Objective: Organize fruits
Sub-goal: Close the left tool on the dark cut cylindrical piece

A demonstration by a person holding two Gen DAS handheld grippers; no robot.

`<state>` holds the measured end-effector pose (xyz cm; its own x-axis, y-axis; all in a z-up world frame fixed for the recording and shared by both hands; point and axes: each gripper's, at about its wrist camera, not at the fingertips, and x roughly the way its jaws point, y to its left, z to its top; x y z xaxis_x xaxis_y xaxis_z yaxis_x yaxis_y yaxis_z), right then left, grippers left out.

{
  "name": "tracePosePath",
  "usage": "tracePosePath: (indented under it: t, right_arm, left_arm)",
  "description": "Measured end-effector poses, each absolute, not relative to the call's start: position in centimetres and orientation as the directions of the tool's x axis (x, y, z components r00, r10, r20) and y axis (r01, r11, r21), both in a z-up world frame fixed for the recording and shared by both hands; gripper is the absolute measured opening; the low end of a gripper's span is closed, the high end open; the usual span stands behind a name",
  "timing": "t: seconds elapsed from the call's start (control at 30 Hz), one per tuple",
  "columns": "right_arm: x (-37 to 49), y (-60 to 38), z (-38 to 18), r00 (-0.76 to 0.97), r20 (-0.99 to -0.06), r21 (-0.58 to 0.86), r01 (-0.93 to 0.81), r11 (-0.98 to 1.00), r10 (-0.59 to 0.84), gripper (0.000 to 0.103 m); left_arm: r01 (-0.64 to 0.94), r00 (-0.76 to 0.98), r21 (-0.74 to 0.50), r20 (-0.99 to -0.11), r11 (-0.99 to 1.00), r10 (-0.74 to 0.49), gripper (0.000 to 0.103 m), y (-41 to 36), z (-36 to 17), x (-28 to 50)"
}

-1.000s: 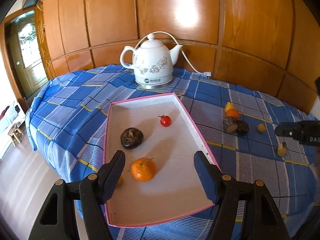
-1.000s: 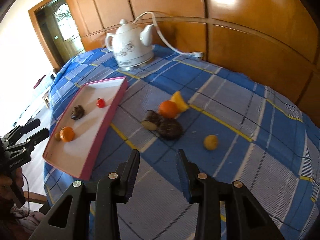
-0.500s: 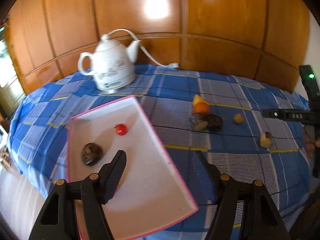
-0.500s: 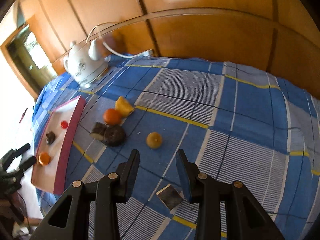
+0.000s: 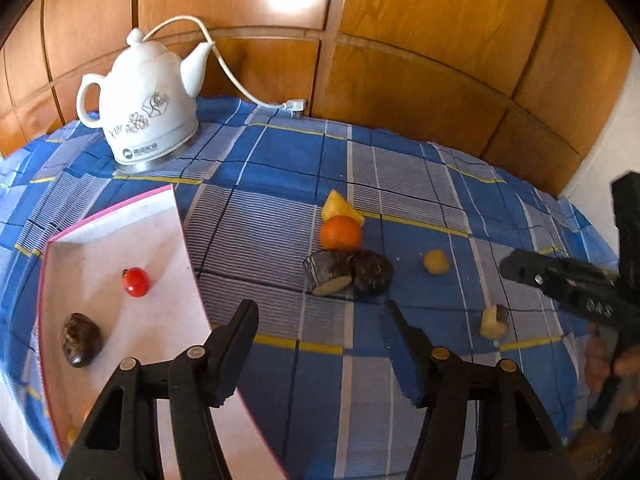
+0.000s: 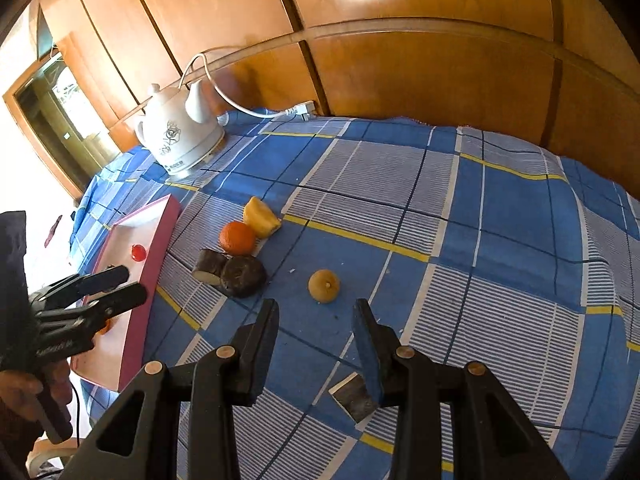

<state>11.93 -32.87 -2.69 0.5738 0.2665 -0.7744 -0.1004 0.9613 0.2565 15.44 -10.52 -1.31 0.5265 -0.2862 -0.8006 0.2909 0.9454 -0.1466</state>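
Left of the left gripper [image 5: 318, 332] sits the pink-rimmed tray [image 5: 188, 240] holding a cherry tomato [image 5: 136, 282] and a dark fruit [image 5: 81, 339]. Its jaws are closing with nothing between them. Beyond them an orange [image 5: 340, 232] touches two dark fruits [image 5: 348, 272]. Ahead of the right gripper [image 6: 316, 334], released and empty, lies a small yellow fruit [image 6: 324, 286]; a cut piece [image 6: 352, 396] rests under its right finger.

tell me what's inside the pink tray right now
A red tomato and a dark brown fruit lie in the pink tray. A bit of orange shows at its near end, mostly hidden by the left gripper.
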Motion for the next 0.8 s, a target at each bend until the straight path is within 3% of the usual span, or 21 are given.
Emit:
tracePosePath:
  t: [0.37,0.6,0.8]
  right_arm:
    - [12.2,-36.8,-2.0,0.617,-0.749,0.343,0.047,0.938,0.243,0.038]
    - [12.5,-36.3,-2.3,0.597,-0.764,0.334,0.038,0.942,0.247,0.038]
    - [12.5,-36.1,-2.4,0.59,-0.767,0.331,0.029,0.943,0.251,0.038]
  left_arm:
    - [0.209,0.476,-0.252,-0.818,0.945,-0.324,0.062,-10.7,-3.5,19.2]
    - [0.149,0.438,-0.343,-0.818,0.928,-0.373,0.064,-10.5,-4.5,21.2]
    - [0.157,0.385,-0.349,-0.84,0.924,-0.382,0.064,-11.5,-5.8,22.4]
